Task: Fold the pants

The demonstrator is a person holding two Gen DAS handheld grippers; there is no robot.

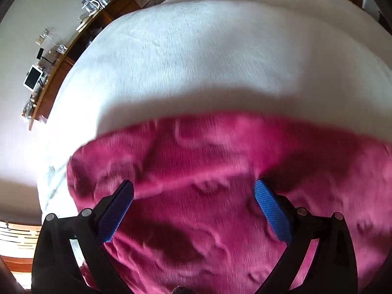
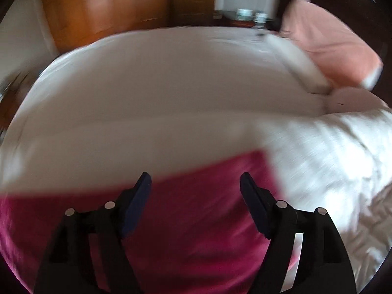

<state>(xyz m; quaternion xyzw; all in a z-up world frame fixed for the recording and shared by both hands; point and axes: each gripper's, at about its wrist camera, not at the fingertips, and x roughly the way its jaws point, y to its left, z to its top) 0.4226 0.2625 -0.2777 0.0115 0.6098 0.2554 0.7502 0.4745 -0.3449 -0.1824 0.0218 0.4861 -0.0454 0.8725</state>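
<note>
Magenta fleece pants (image 1: 208,171) lie spread on a white bed cover (image 1: 196,61). In the left wrist view my left gripper (image 1: 193,186) is open, its blue pads apart just above the wrinkled fabric, holding nothing. In the right wrist view the pants (image 2: 196,220) fill the lower left, with a straight far edge and a right edge near the gripper. My right gripper (image 2: 196,178) is open over the pants near that far edge, empty. Both views are motion-blurred.
A wooden shelf (image 1: 61,61) with small items and a tablet runs along the wall left of the bed. In the right wrist view a pink pillow (image 2: 330,49) and a white pillow (image 2: 294,58) lie at the far right, a wooden wardrobe (image 2: 110,5) behind.
</note>
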